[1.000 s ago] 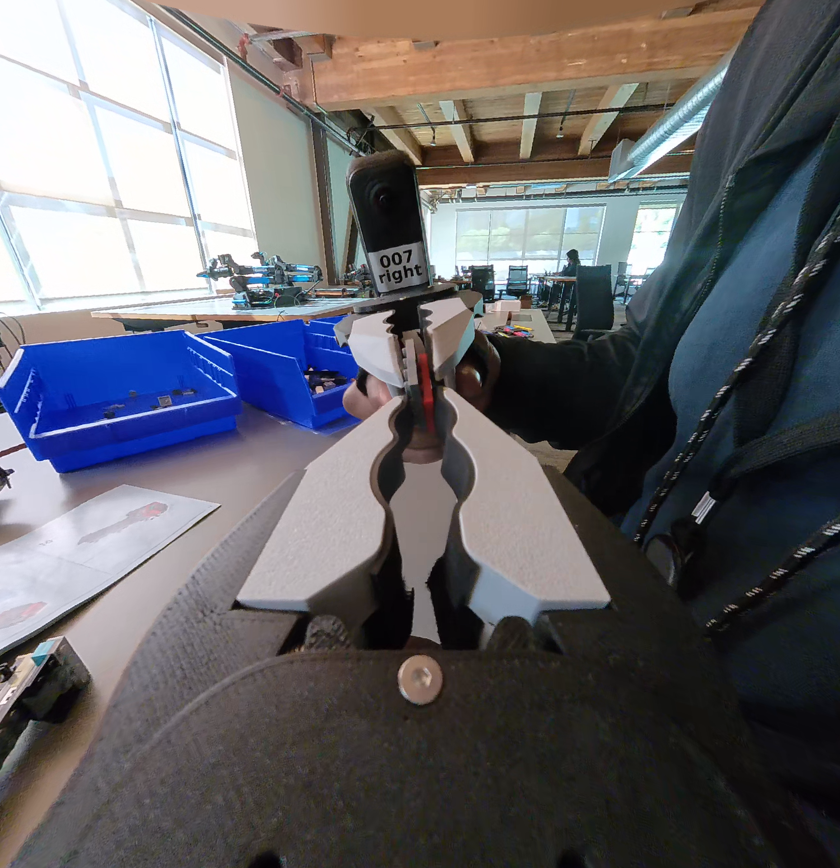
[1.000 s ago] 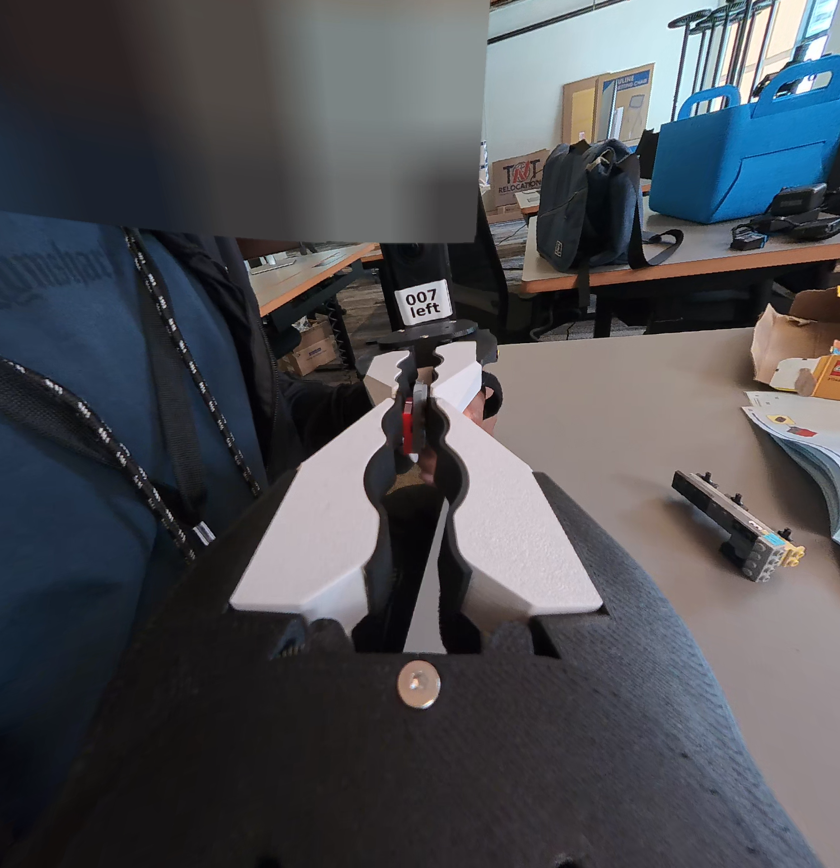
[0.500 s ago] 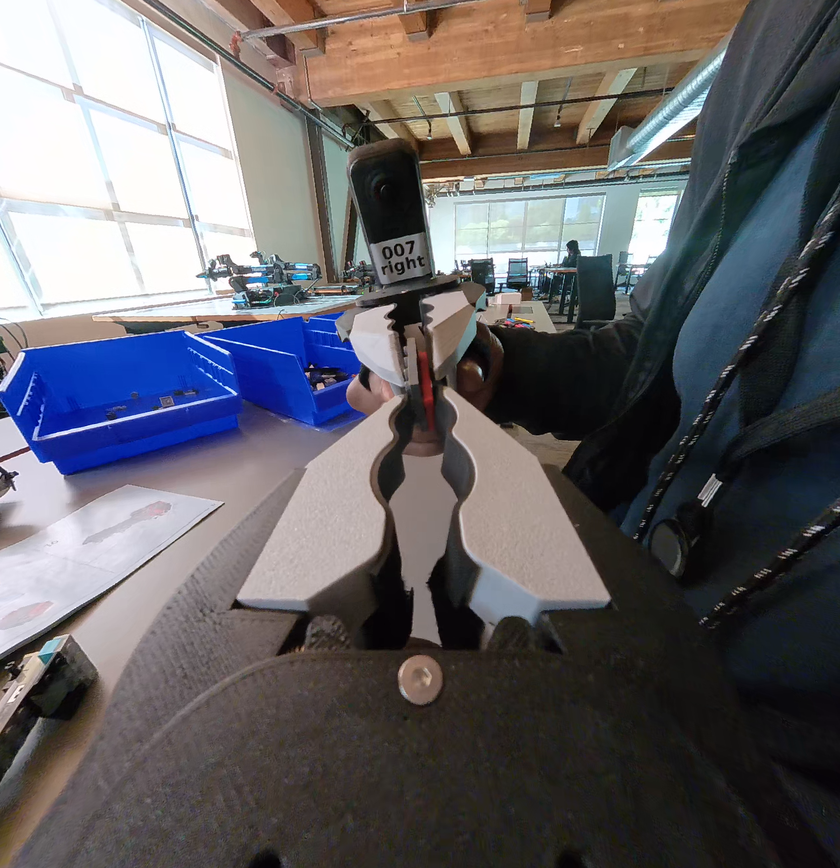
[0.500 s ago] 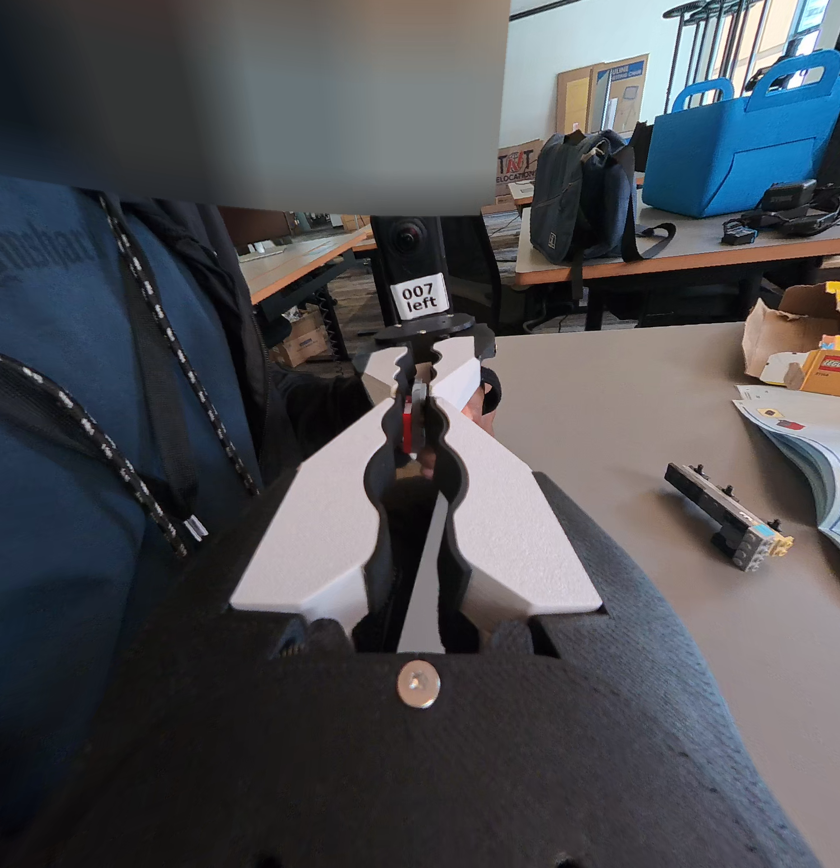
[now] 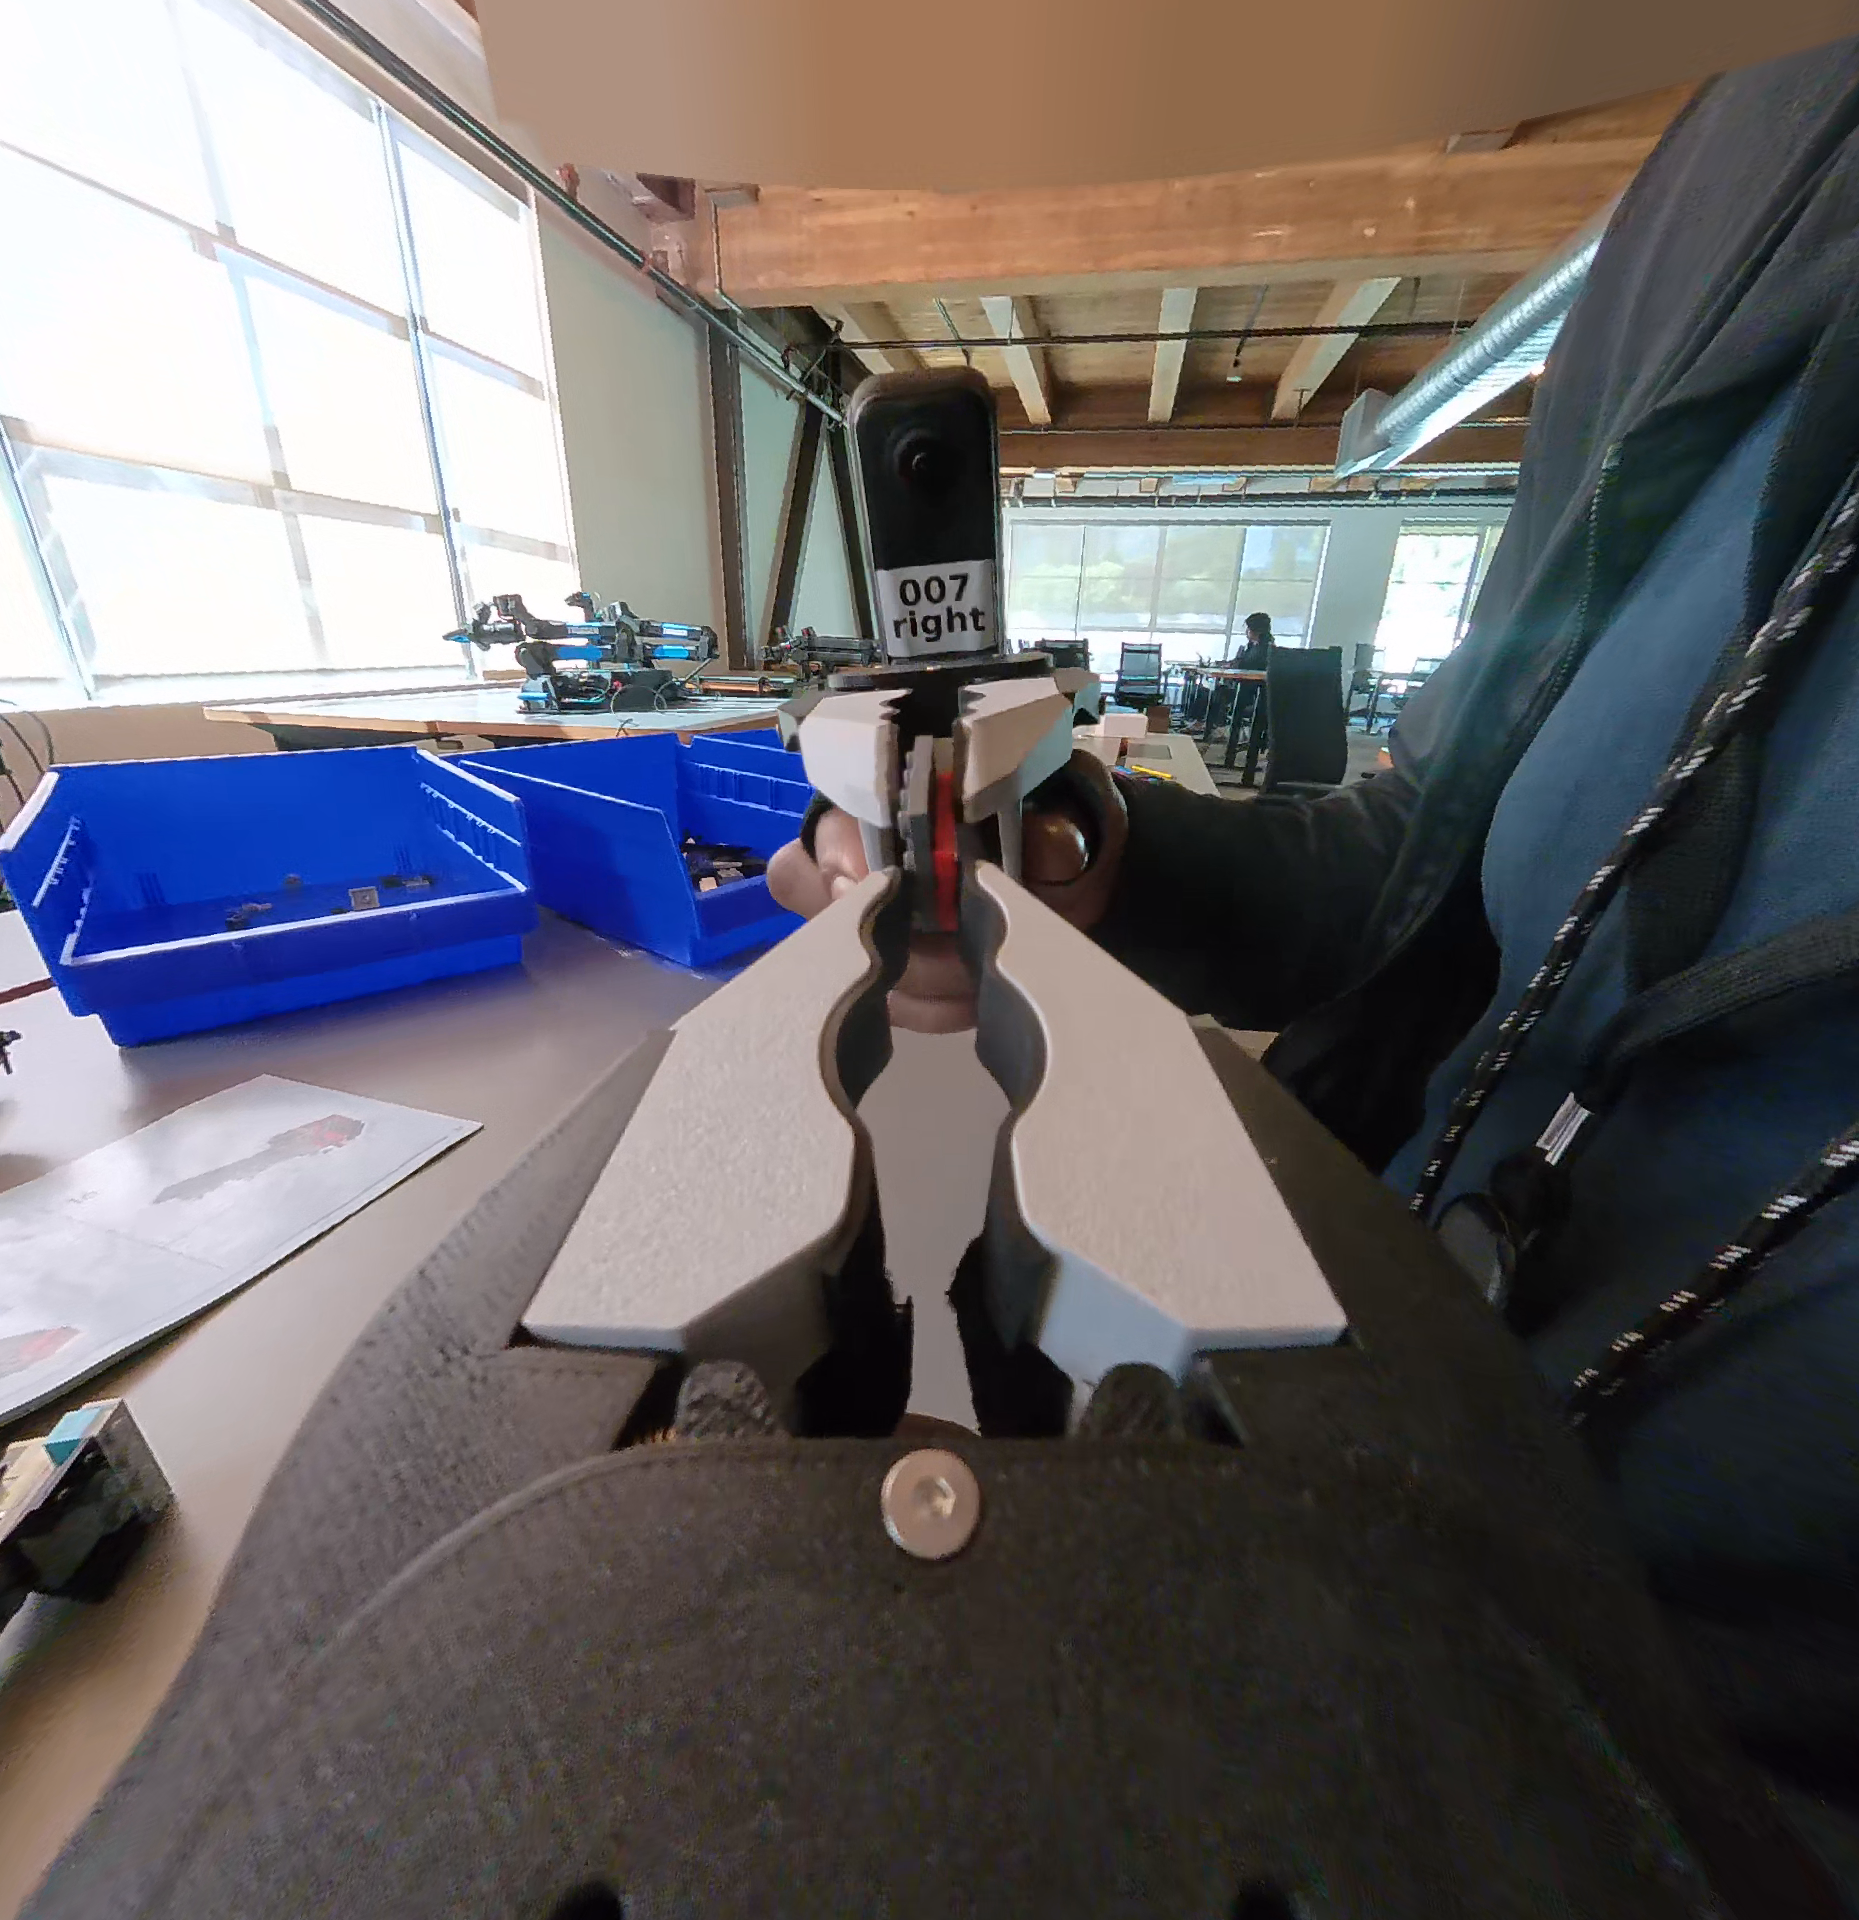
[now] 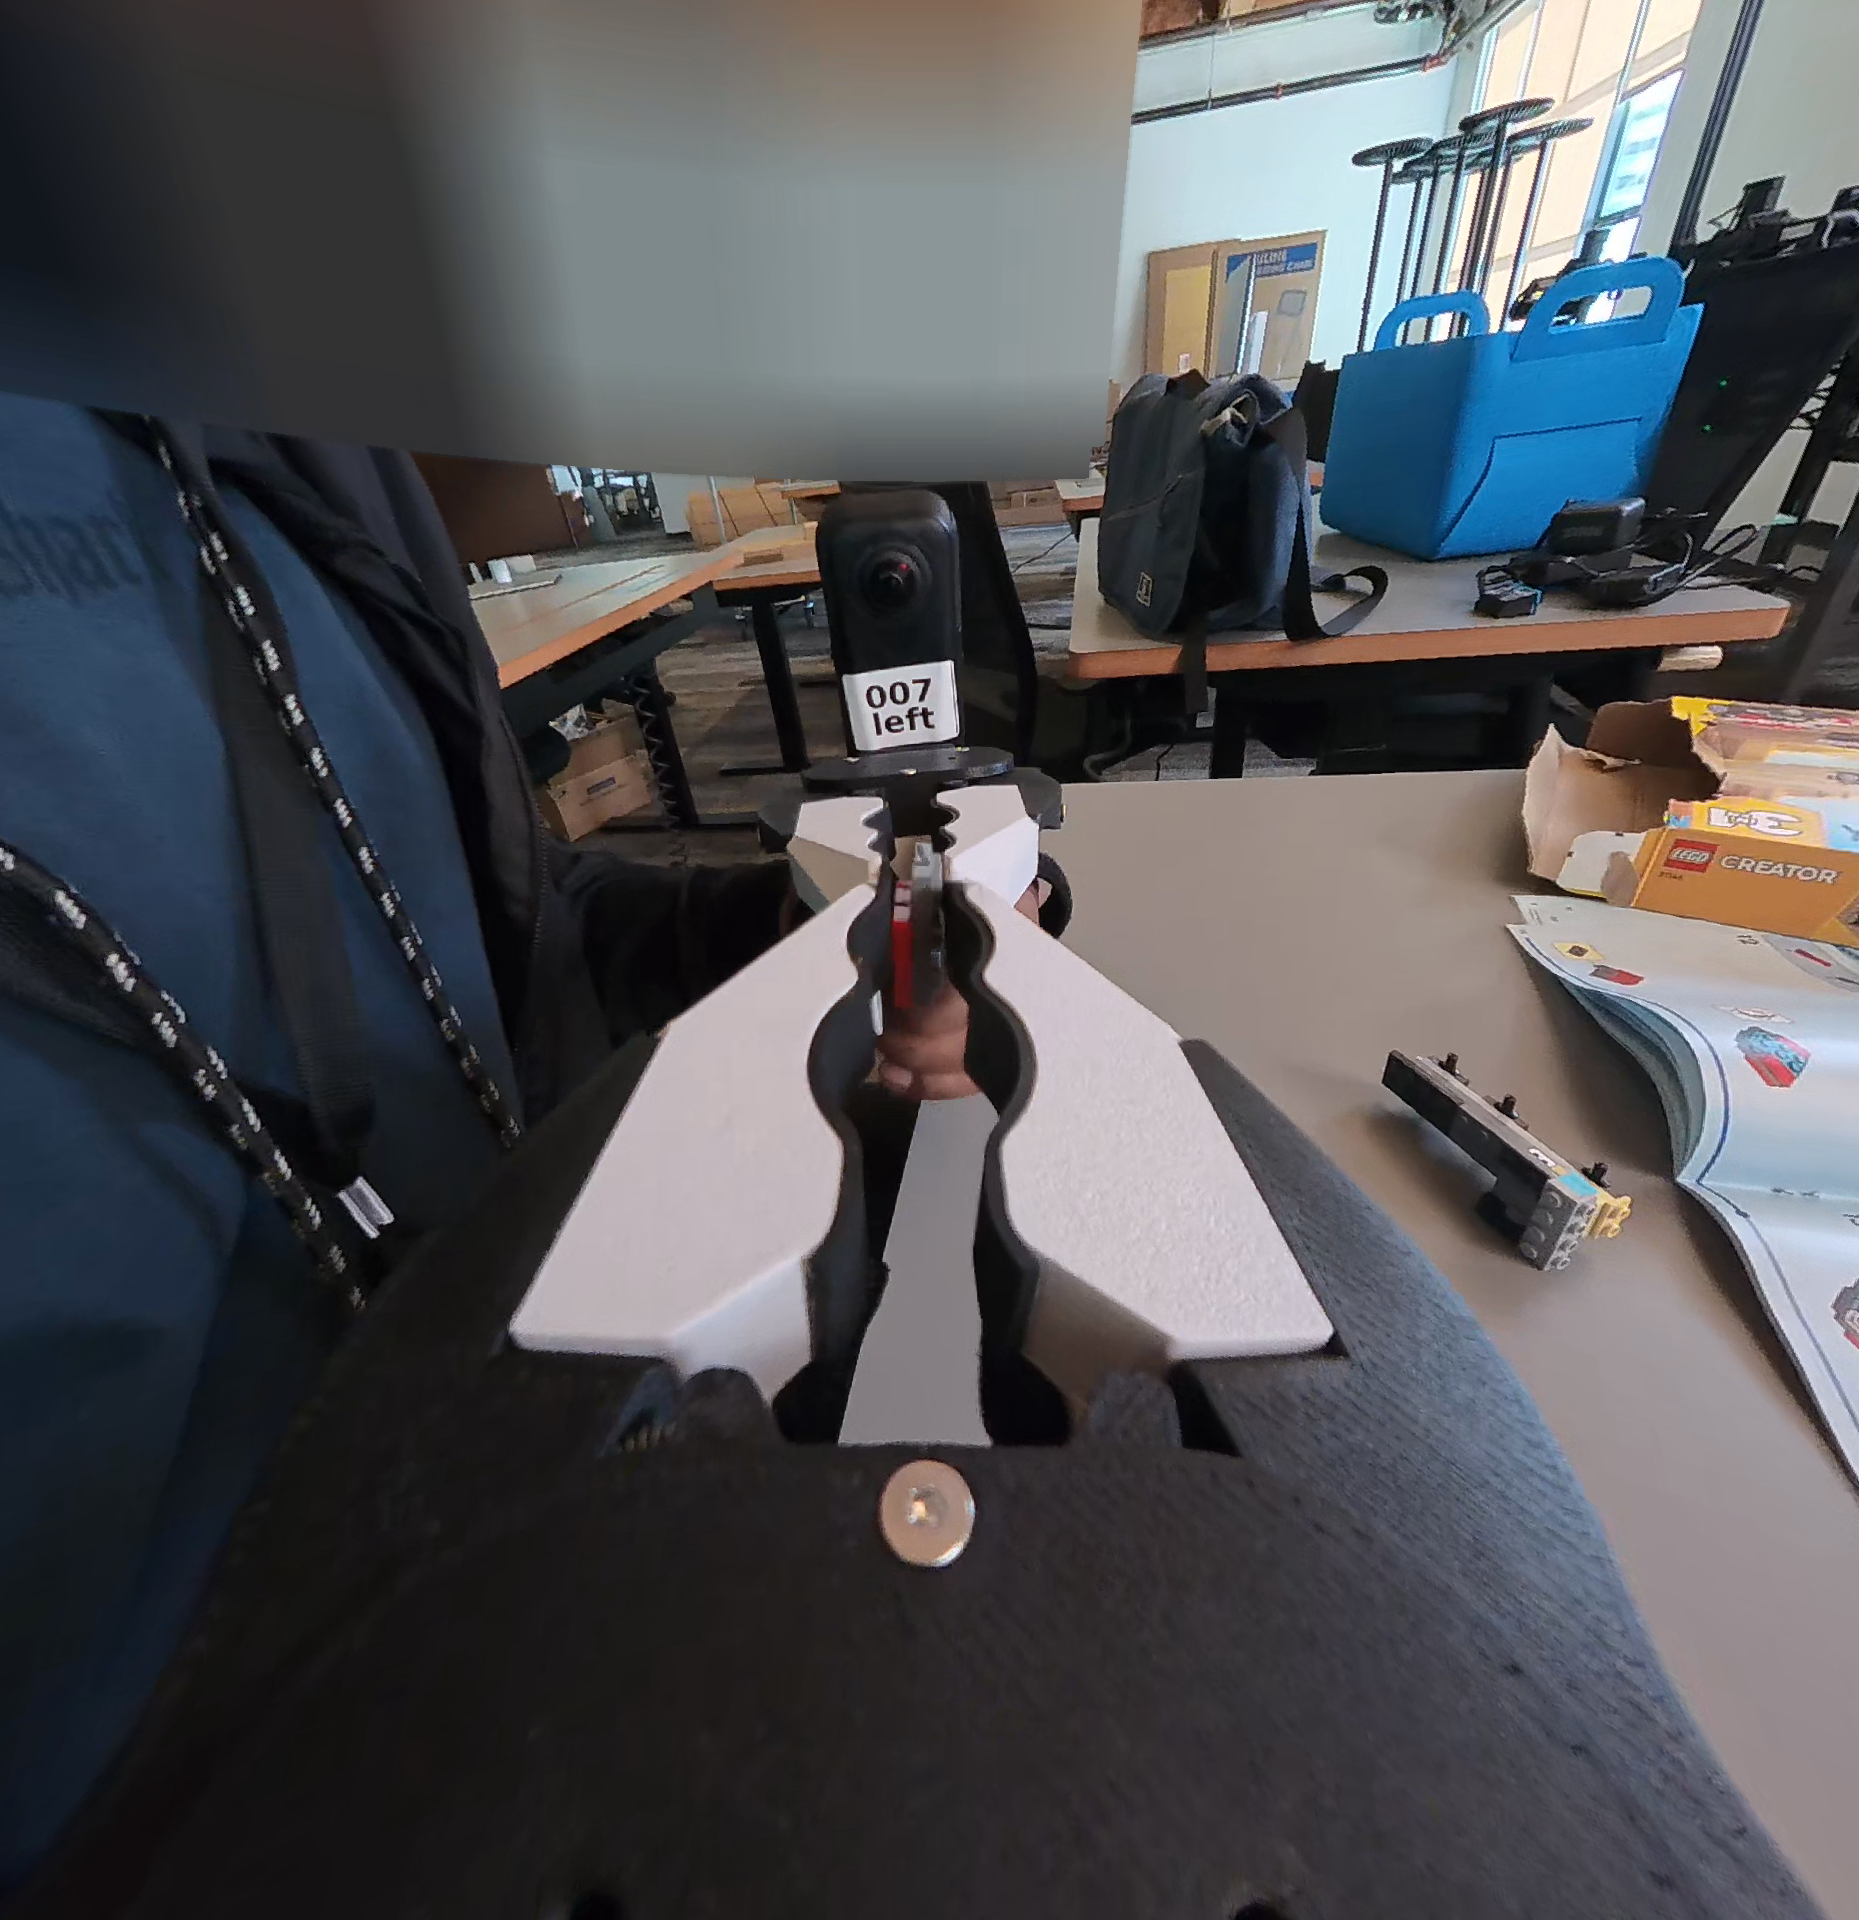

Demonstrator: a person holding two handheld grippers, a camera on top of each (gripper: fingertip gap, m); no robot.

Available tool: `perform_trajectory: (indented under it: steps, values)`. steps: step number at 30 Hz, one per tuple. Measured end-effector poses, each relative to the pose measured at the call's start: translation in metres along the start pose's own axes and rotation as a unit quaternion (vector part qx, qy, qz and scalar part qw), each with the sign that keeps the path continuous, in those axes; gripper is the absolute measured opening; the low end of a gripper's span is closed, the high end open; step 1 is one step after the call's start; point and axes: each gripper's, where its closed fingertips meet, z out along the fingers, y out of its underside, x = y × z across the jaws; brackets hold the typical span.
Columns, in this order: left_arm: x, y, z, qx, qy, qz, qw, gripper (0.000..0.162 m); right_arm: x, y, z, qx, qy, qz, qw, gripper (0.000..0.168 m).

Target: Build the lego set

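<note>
My two grippers meet tip to tip in the air in front of the person's chest. A thin red lego plate (image 5: 944, 857) and a grey lego plate (image 5: 918, 831) stand side by side, pinched between the tips. My left gripper (image 5: 930, 902) is shut on them from the near side, and the right gripper (image 5: 930, 764) from the far side. In the right wrist view the red plate (image 6: 903, 951) and the grey plate (image 6: 931, 878) sit in my right gripper (image 6: 917, 914). I cannot tell which plate each gripper grips.
A dark lego assembly (image 6: 1507, 1164) lies on the grey table (image 6: 1268, 935), and also shows in the left wrist view (image 5: 42, 1496). An open instruction booklet (image 6: 1756, 1091) and a torn lego box (image 6: 1735, 862) lie to the right. Two blue bins (image 5: 260, 883) (image 5: 644, 831) stand behind. My left and right fingertips are right by each other.
Both grippers stay shut tip to tip on the plates. The pair has shifted only slightly in front of the person; nothing was let go.
</note>
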Motion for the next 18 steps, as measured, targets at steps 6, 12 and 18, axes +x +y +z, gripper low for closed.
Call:
perform_trajectory:
  steps: [6,12,18]
  values:
    - [0.0059,0.0026,0.0017,-0.011,0.01,0.02,1.0,0.008,-0.0054,0.0029,0.0068,-0.02,-0.013,-0.001,1.0,0.017]
    - [0.0056,0.0046,0.0012,-0.018,0.011,0.022,1.0,0.008,-0.008,0.004,0.0085,-0.02,-0.011,-0.014,1.0,0.009]
    - [0.0054,0.0042,0.0002,-0.017,0.013,0.019,1.0,0.008,-0.0074,0.0037,0.01,-0.017,-0.008,-0.012,1.0,0.008]
